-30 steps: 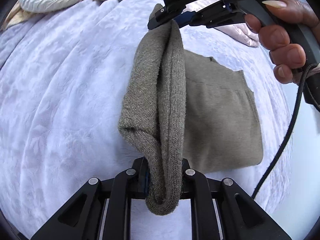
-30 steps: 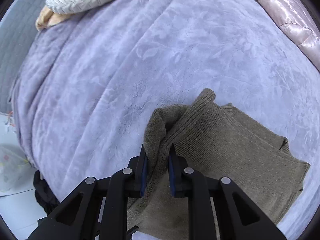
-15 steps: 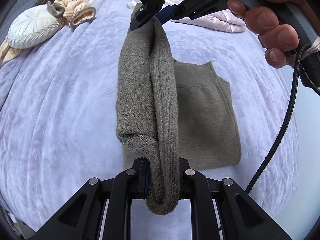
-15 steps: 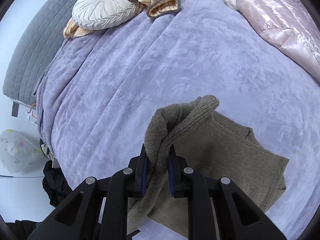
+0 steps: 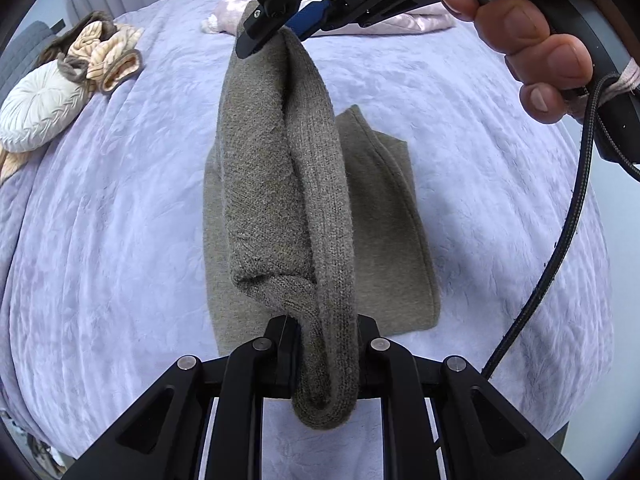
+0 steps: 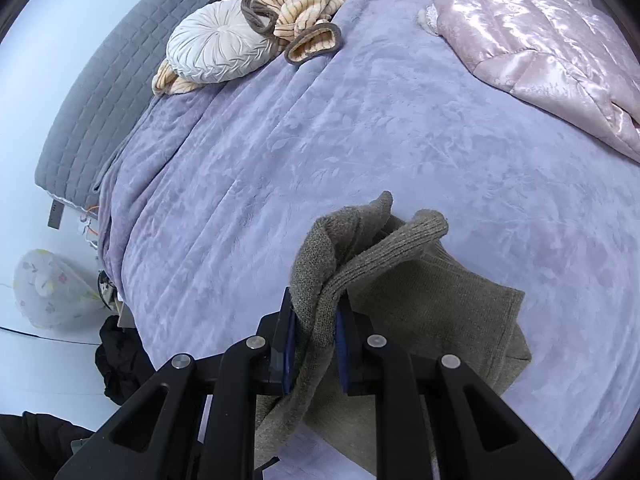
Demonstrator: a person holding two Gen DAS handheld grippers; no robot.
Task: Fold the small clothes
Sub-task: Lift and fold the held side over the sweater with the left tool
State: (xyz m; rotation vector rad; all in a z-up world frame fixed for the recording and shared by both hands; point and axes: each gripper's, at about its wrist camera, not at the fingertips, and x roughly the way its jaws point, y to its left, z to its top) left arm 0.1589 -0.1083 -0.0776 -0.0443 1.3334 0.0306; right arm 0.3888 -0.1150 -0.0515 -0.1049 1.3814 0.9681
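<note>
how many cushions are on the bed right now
1: a round white pleated cushion near the grey headboard, resting against striped fleece clothing. Others may lie out of view.

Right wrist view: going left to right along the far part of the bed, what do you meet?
Grey quilted headboard → round white cushion → striped beige and brown garment → bare stretch of lilac blanket → shiny pink quilted garment.

We see an olive-grey knit garment (image 5: 280,184), matt and fuzzy with ribbed edges. The bed's lilac blanket (image 6: 320,128) is plush with an embossed leaf pattern. A pink quilted cover (image 6: 540,40) shines like satin. Both tools look like matt black plastic.
</note>
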